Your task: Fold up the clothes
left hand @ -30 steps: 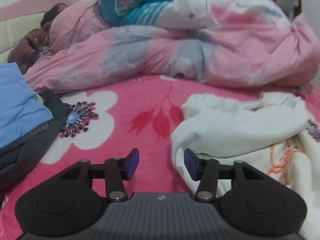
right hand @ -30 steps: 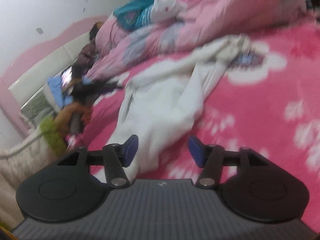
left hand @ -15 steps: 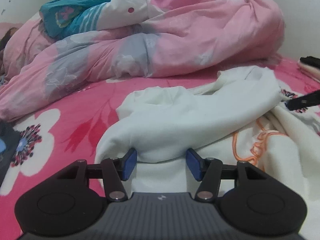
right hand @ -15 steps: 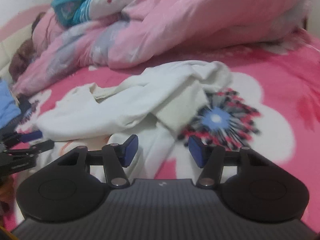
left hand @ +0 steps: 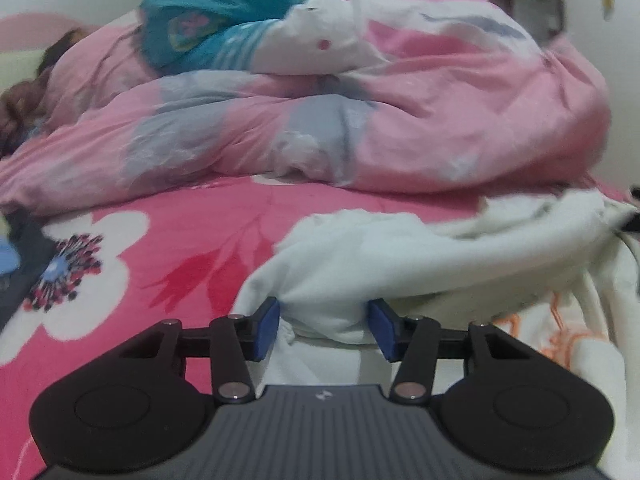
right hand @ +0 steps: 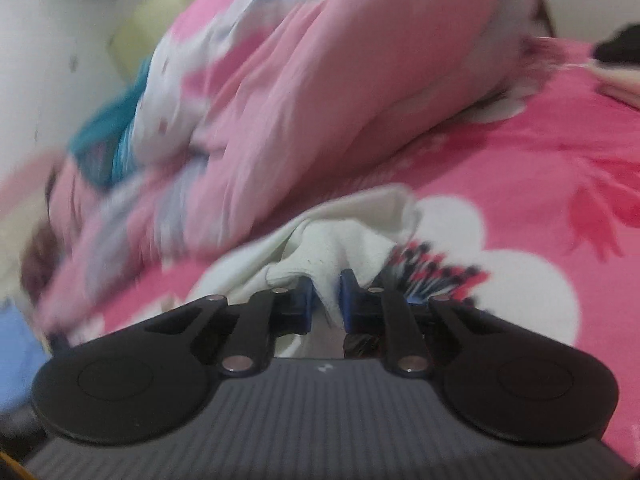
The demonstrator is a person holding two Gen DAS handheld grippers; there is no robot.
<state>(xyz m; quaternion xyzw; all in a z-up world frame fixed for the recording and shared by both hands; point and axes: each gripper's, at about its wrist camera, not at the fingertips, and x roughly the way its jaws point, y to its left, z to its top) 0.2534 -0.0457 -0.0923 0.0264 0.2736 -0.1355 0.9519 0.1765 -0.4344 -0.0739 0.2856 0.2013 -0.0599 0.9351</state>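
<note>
1. We are at the very start of this fold: the white garment [left hand: 400,256] lies crumpled on the pink flowered bedspread [left hand: 224,232], near the heaped pink quilt [left hand: 360,120], with nothing yet laid flat or folded.
2. Our right gripper [right hand: 325,300] has just been closing, and its jaws now pinch a bunched fold of the white garment at its right end.
3. Our left gripper [left hand: 324,326] stands about half open; a lump of the cloth's near left edge sits between the jaws, and whether the pads press it we cannot tell.
4. Left to do, as we judge it: lift, spread, then fold.
5. Hard to make out: the right view is blurred and tilted, the garment's type is unclear, and its orange print is cut off at the right.
</note>
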